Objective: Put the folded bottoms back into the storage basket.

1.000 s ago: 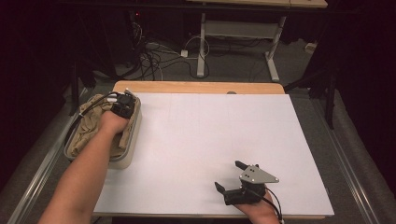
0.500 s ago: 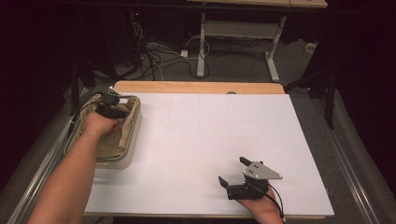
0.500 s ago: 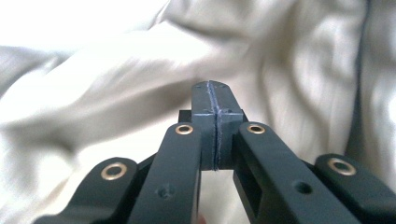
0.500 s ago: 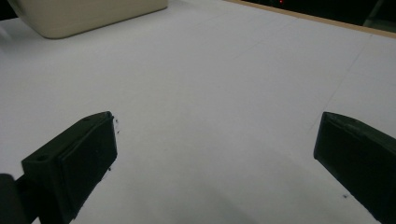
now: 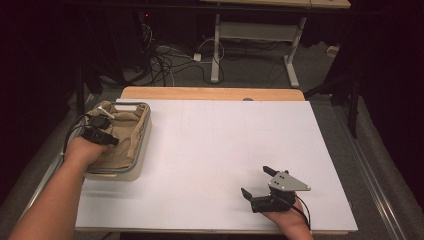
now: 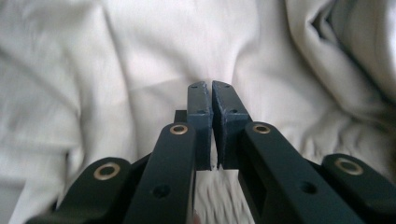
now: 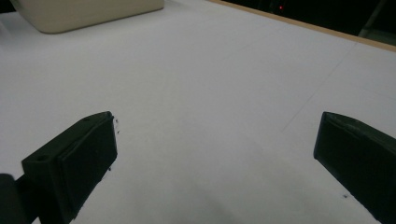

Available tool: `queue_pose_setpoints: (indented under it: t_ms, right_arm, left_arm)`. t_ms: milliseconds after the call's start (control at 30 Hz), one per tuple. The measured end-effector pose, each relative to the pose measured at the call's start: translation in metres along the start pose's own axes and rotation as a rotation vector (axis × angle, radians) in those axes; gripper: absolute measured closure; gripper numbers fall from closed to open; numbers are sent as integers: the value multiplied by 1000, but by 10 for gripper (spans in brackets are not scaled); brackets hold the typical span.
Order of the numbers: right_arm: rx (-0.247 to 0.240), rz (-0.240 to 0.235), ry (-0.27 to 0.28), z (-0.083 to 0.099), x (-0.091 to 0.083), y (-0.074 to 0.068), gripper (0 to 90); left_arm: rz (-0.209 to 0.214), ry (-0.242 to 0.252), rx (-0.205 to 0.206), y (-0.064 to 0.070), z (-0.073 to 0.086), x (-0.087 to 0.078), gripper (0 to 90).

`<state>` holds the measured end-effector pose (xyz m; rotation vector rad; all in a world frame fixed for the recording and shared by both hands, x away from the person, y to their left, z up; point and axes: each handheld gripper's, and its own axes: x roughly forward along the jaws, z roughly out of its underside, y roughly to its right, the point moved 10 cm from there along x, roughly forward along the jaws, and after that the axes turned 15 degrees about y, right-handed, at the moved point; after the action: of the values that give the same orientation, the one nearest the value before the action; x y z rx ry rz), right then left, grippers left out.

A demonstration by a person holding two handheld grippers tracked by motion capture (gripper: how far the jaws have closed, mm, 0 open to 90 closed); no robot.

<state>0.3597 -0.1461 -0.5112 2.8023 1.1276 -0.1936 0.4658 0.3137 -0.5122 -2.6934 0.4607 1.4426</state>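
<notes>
White table, cloth-filled basket at left, dark room

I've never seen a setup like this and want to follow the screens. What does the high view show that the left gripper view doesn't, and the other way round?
High view: the cream plastic basket with a metal rim at the left edge of the white-topped table, and the right tongs open, low over the bare tabletop.

Left gripper view: the left tongs close up, jaws pressed together against the folds, though whether they pinch any is unclear.

Both: the crumpled off-white cloth in the basket, with the left tongs down in it.
</notes>
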Motion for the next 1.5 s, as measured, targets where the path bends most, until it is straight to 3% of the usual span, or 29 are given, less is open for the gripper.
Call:
queue_pose_setpoints:
  t_ms: [200,367,633,1000,1067,1167,1500]
  right_arm:
    - [10,2,25,-4,-6,5,3]
    - [10,3,23,-3,-6,5,3]
    - [16,5,13,0,-5,2,3]
    - [11,8,5,3,-4,3,3]
    - [11,9,6,3,-4,3,3]
    - [9,14,3,4,-5,4,3]
    - [11,47,8,4,-11,11,3]
  left_arm:
    - [11,-59,-22,3,16,-11,766]
    - [37,-129,-17,6,24,-14,631]
    - [29,-215,73,6,33,-12,372]
    - [4,-307,83,12,34,-10,107]
    - [-4,-339,98,15,35,-11,14]
    - [-21,-350,97,19,32,-12,0]
    - [-21,-378,98,40,13,-30,0]
